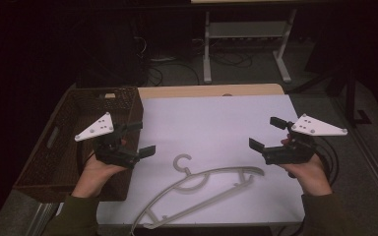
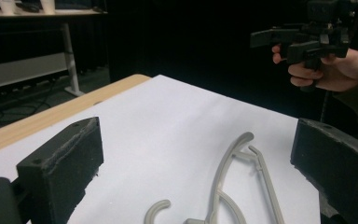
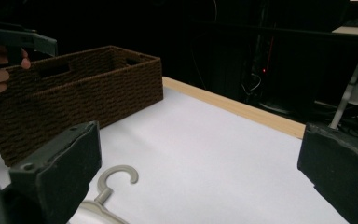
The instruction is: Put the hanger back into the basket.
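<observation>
I have the grey hanger [image 1: 202,189] lying flat on the white table [image 1: 216,123], near its front edge, hook [image 1: 182,162] pointing away from me. It sits between my two tongs and lower than both, touching neither. My left gripper [image 1: 140,137] hovers beside the wicker basket [image 1: 69,147], jaws wide and empty. My right gripper [image 1: 266,132] faces it, equally wide, holding nothing.
</observation>
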{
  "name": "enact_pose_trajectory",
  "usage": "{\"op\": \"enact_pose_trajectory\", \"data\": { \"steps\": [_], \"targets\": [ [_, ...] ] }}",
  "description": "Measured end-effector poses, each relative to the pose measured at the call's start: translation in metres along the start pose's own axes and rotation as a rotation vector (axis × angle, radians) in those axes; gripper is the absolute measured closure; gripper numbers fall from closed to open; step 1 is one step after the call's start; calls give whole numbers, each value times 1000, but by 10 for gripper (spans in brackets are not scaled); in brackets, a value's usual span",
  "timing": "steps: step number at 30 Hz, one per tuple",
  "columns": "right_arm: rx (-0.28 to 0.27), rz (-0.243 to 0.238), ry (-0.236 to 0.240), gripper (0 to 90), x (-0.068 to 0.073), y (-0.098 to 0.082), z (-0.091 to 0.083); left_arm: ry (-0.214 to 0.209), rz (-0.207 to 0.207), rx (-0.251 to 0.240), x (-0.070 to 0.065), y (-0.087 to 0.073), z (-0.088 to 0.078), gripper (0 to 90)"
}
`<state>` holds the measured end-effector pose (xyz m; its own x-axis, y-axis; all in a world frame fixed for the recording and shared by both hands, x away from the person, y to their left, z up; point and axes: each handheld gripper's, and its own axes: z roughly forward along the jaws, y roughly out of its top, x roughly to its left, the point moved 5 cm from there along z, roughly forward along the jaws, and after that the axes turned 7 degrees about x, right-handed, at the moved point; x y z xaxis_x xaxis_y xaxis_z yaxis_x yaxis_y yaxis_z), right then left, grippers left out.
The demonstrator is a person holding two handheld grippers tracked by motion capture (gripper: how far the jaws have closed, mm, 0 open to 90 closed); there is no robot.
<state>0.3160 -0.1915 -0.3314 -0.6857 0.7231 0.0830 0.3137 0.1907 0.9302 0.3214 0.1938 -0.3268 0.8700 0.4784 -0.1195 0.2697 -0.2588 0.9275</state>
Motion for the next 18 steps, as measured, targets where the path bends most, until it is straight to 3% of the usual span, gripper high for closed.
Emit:
{"op": "enact_pose_trajectory", "data": {
  "steps": [8, 18],
  "targets": [
    [46, -17, 7, 15, 4, -5, 6, -33, 3, 42, -9, -4, 16, 19],
    [156, -28, 72, 204, 10, -17, 18, -85, 5, 105, -23, -14, 43, 20]
  ]
}}
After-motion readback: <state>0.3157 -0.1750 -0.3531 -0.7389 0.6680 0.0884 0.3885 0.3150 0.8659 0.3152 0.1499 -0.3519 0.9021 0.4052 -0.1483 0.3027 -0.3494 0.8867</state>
